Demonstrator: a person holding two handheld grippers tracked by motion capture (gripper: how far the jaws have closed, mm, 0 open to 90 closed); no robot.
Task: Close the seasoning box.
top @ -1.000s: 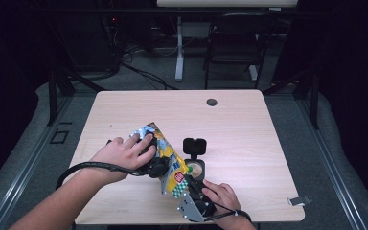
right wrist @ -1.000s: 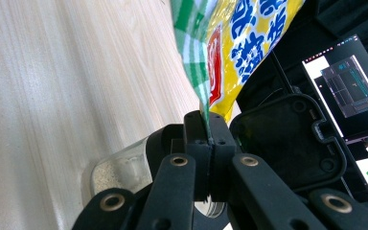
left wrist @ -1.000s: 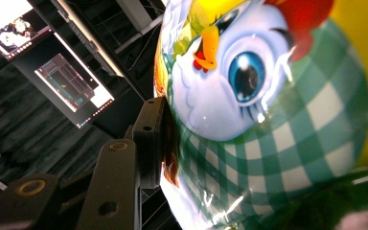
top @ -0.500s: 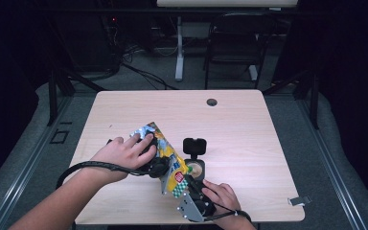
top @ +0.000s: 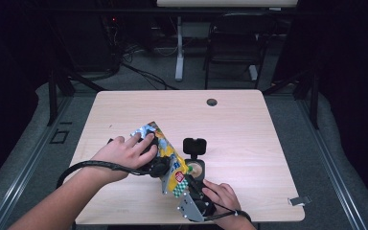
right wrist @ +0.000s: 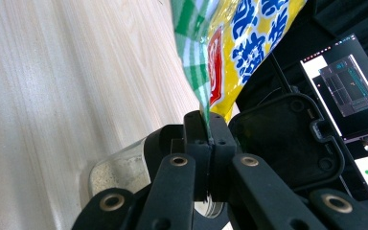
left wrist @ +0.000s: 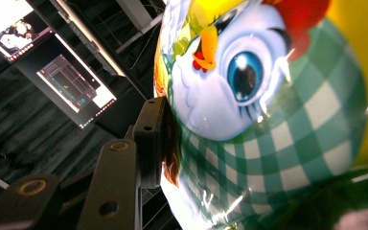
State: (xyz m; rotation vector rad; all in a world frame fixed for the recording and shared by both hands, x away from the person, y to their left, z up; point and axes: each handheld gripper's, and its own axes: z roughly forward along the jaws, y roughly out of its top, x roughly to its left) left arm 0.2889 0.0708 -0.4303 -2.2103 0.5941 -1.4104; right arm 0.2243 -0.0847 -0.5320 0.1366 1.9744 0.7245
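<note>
Snack bag | left gripper jaws clamp its body | right gripper jaws pinch its corner

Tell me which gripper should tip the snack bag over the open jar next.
Probably the left. The left gripper clamps the snack bag around its body, so it can steer the tilt. The right gripper only pinches a thin bottom edge beside the jar, good for steadying or lifting.

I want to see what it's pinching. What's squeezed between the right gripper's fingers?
In the right gripper view, the right gripper has its fingers pinching the thin edge of the snack bag.
</note>
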